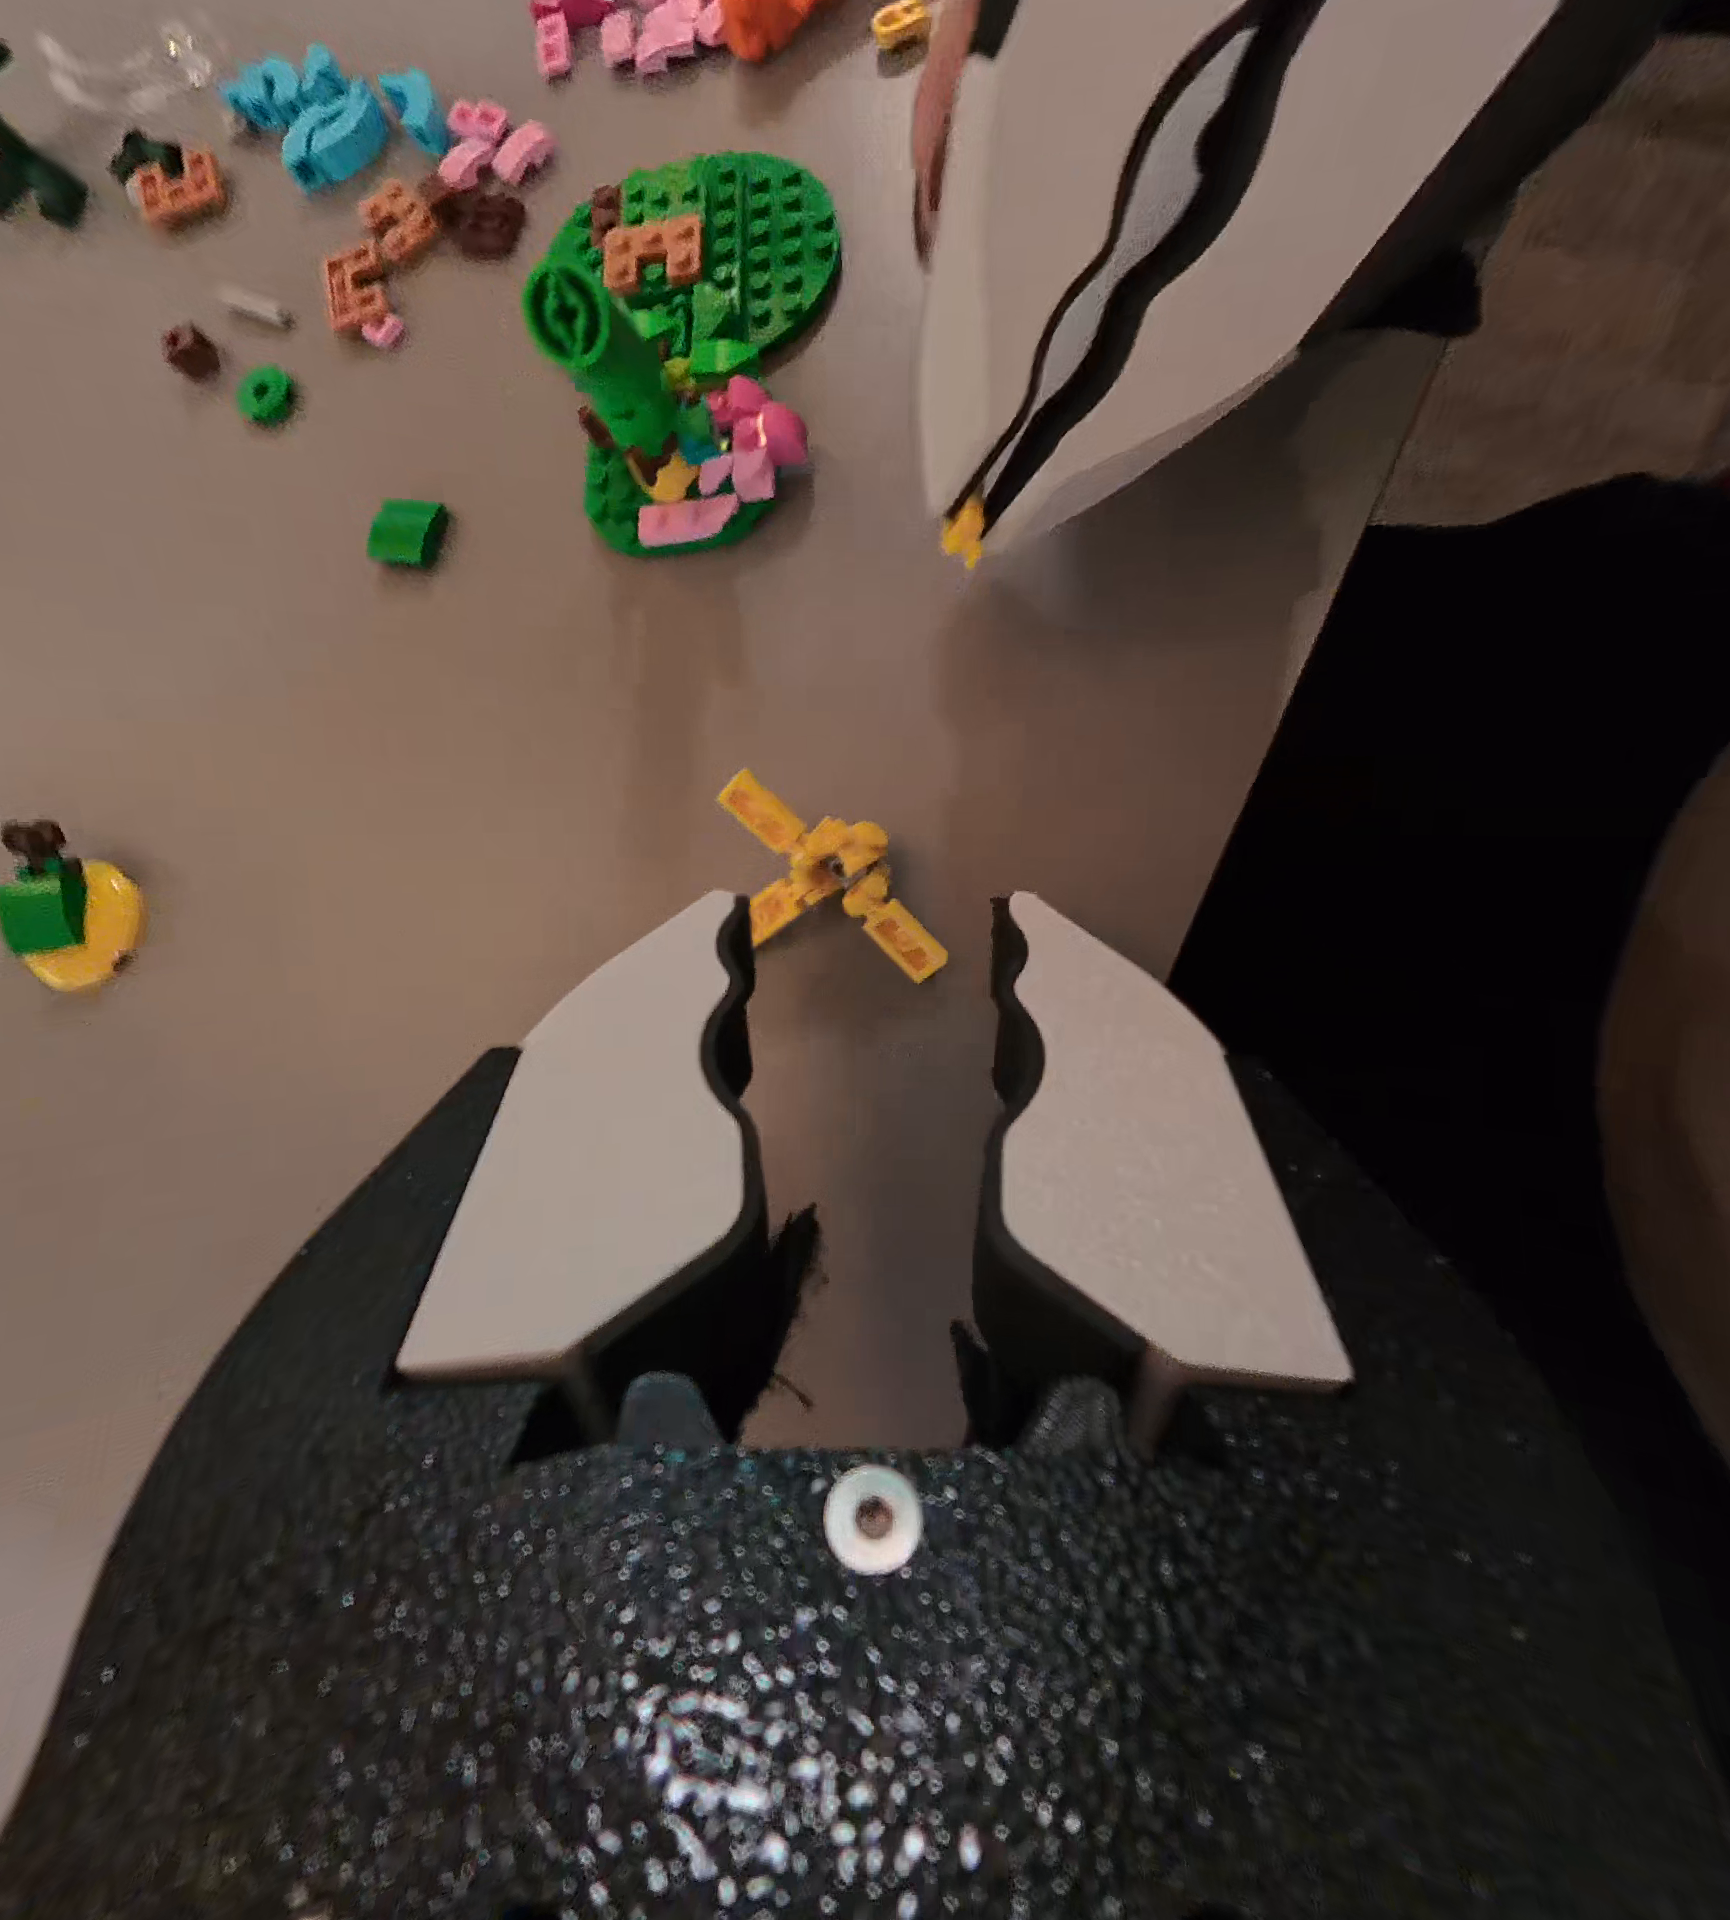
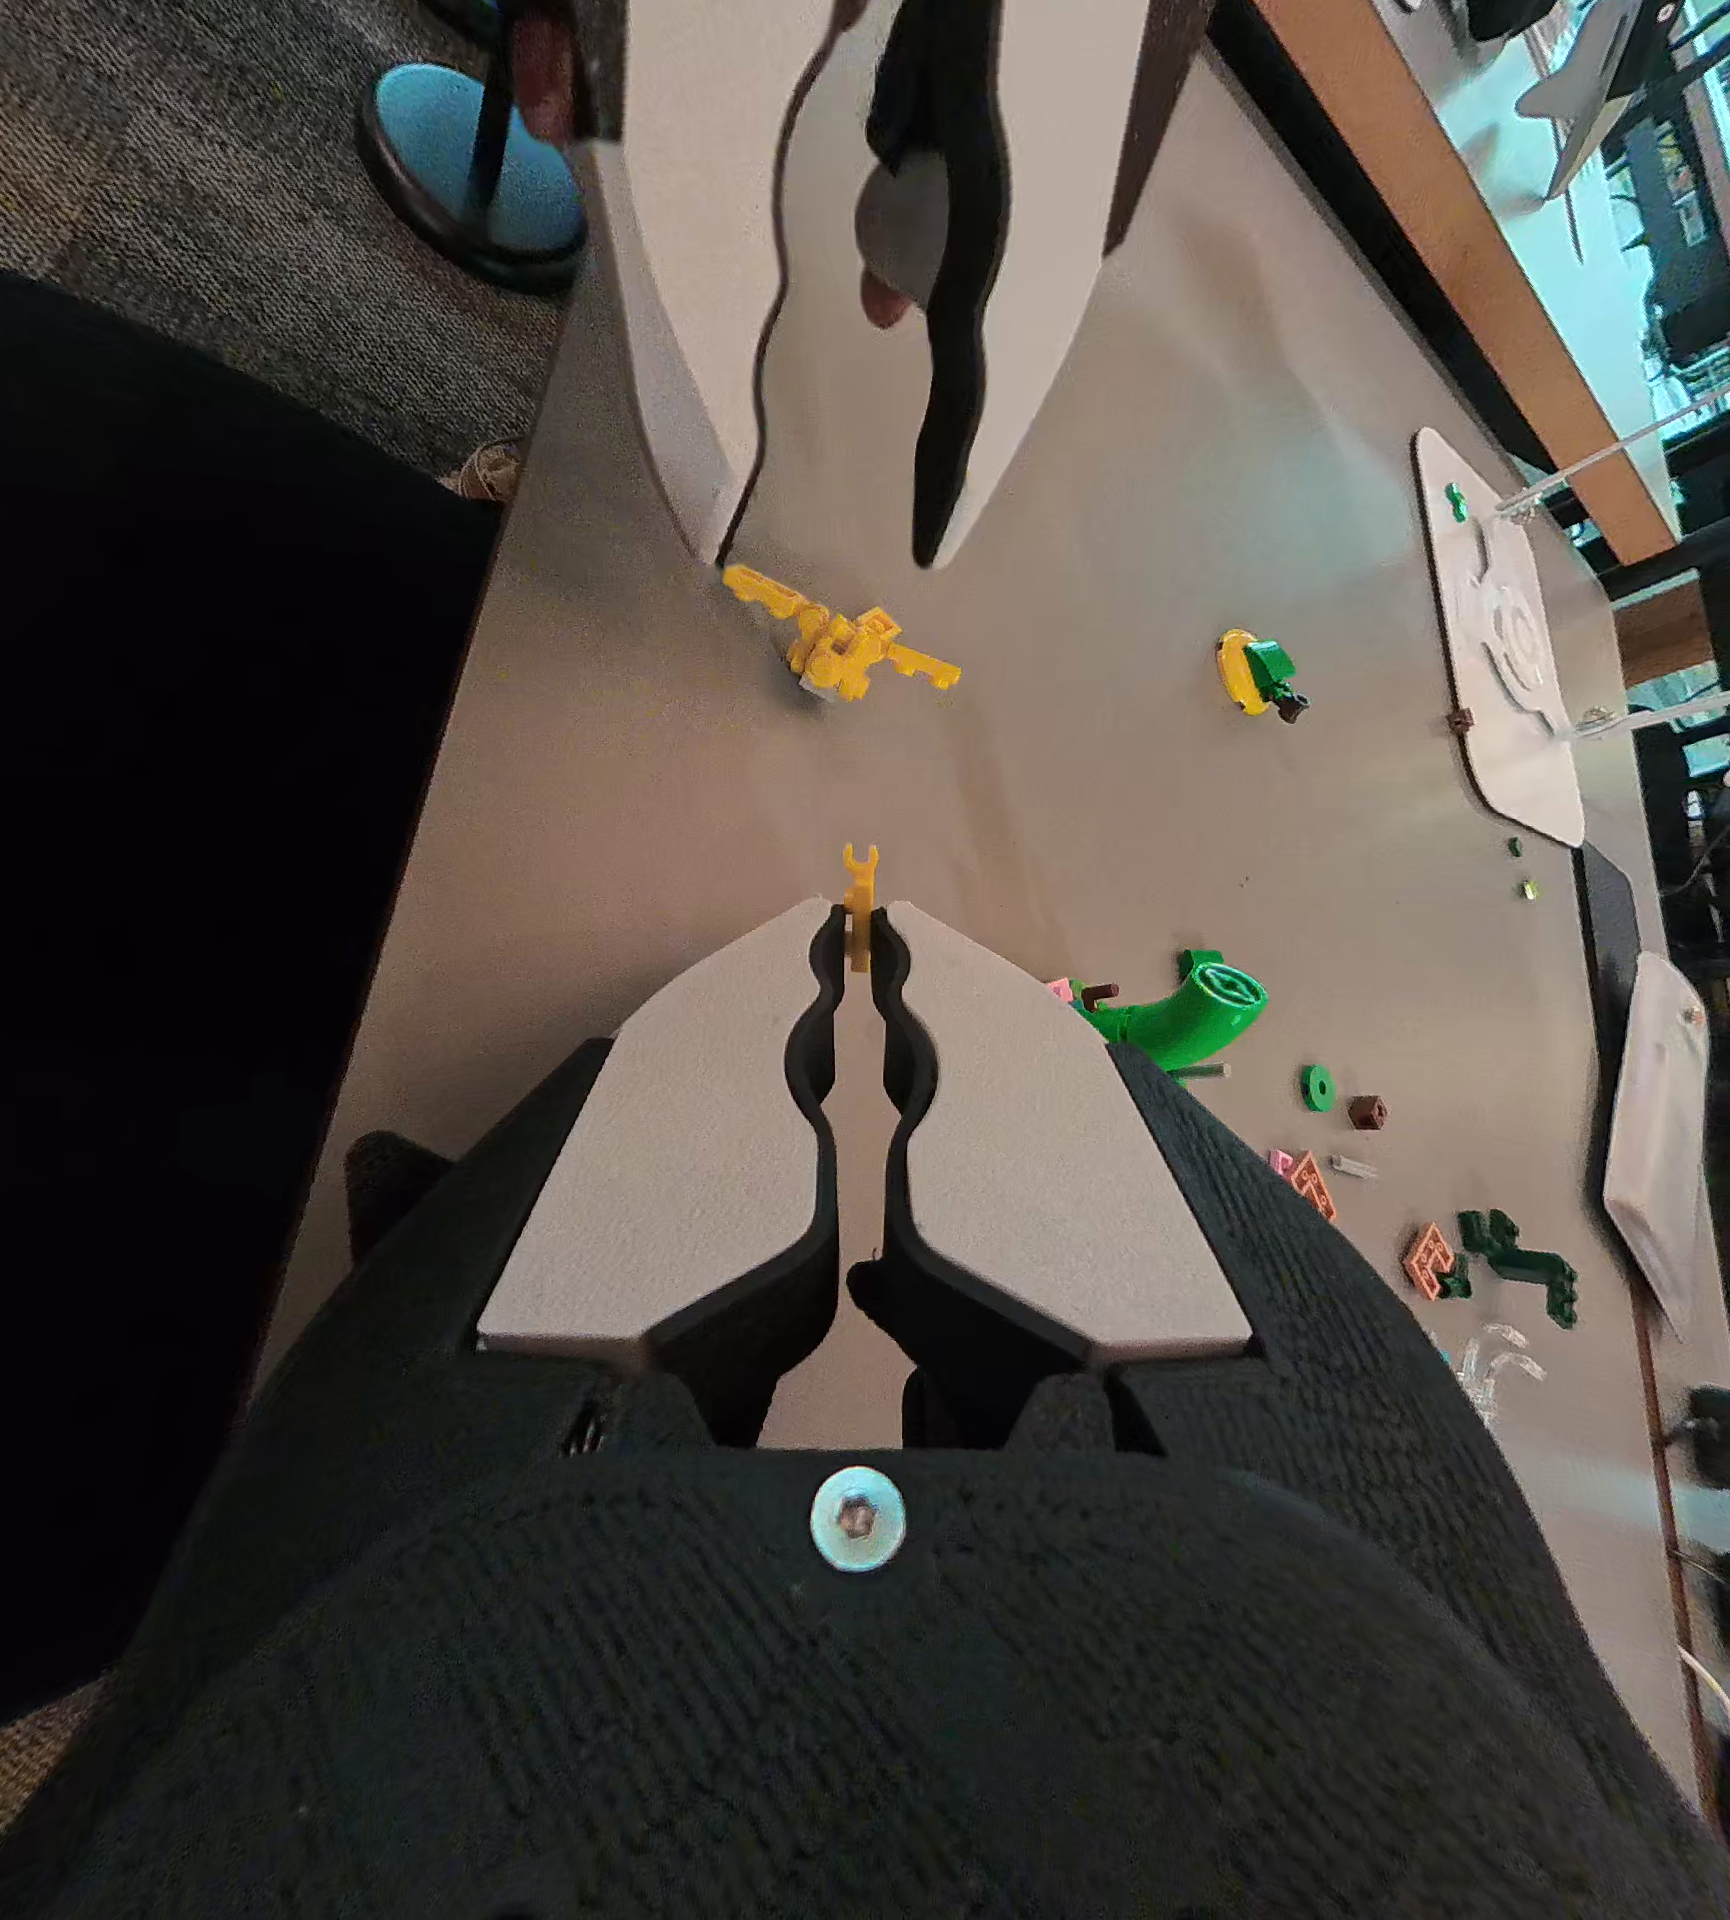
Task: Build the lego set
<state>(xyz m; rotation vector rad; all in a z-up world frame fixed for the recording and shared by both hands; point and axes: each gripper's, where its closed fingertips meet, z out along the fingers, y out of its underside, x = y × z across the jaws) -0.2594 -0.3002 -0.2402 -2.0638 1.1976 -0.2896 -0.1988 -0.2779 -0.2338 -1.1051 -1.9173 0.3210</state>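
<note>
On the grey table we see the green build standing among loose bricks. Our left gripper is released, just before the yellow winged assembly lying near the table edge. Our right gripper is clenched on a small yellow clip piece.

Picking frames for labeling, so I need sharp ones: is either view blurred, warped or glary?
Left wrist view: loose bricks at the top edge smear softly, table edge bows from wide-angle warp. Right wrist view: yellow clip piece in the right gripper is crisp; bright background at upper right, no glare on the table.
</note>
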